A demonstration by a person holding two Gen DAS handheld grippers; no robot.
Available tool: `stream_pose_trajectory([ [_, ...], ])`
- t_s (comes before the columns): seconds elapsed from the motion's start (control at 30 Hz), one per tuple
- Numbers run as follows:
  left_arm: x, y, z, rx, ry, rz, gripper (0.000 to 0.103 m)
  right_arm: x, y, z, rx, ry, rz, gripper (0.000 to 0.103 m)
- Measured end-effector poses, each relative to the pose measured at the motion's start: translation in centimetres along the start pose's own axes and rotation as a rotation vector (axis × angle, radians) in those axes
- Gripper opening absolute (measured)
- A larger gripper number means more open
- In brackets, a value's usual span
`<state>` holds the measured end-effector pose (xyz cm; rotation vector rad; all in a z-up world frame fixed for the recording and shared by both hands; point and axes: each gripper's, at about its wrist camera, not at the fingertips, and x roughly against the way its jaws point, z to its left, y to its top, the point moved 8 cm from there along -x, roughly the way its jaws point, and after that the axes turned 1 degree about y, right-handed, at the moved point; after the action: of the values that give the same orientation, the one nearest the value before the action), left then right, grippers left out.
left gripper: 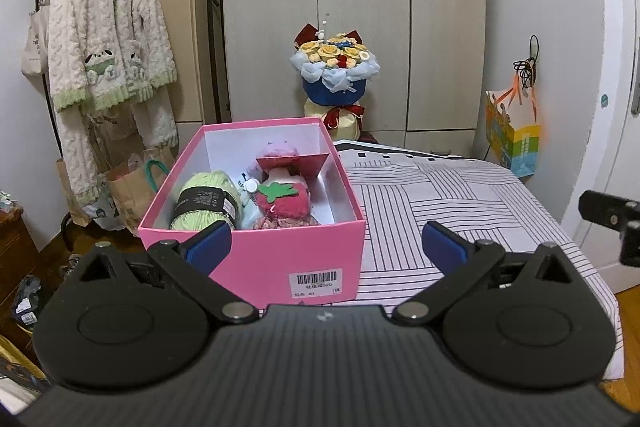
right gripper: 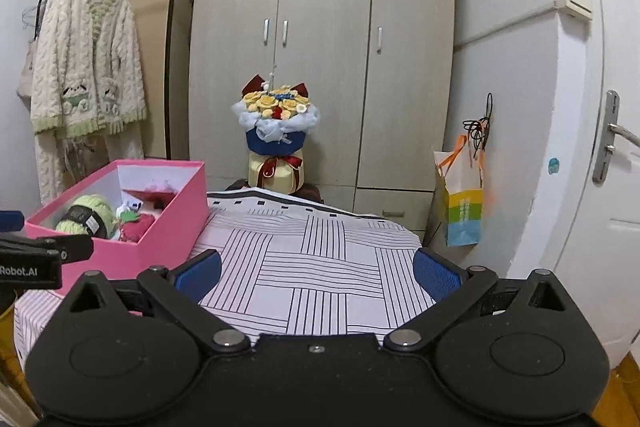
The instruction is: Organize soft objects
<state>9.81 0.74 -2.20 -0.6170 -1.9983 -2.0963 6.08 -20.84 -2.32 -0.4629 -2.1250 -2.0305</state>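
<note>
With yarn (left gripper: 206, 201) and doll (left gripper: 282, 201) packed in the box (left gripper: 256, 259) at the bed's (right gripper: 320, 267) left corner, both my grippers (left gripper: 326, 247) (right gripper: 316, 273) hover wide, empty.

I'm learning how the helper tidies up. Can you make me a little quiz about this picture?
1. True or false: the green yarn ball lies inside the pink box.
2. What colour is the leaf on the strawberry plush?
3. The left claw and the right claw are: A) both open and empty, B) both holding yarn, C) one shut on the box.

Key: 1 true; 2 green; 3 A.
</note>
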Motion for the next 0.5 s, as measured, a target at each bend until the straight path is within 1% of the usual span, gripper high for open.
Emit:
stream_pose_trajectory([
  [0.17,0.2,-0.2,-0.1,-0.013,0.002,0.003,0.103,0.0,-0.5,-0.3,-0.032,0.011,0.030,0.103],
  [0.3,0.2,-0.4,-0.1,-0.021,0.008,0.001,0.103,-0.2,-1.1,-0.3,-0.069,0.037,0.062,0.103],
  [0.5,0.0,-0.6,-0.3,0.002,-0.022,0.018,0.103,-0.1,-1.6,0.2,-0.023,0.013,0.060,0.103],
])
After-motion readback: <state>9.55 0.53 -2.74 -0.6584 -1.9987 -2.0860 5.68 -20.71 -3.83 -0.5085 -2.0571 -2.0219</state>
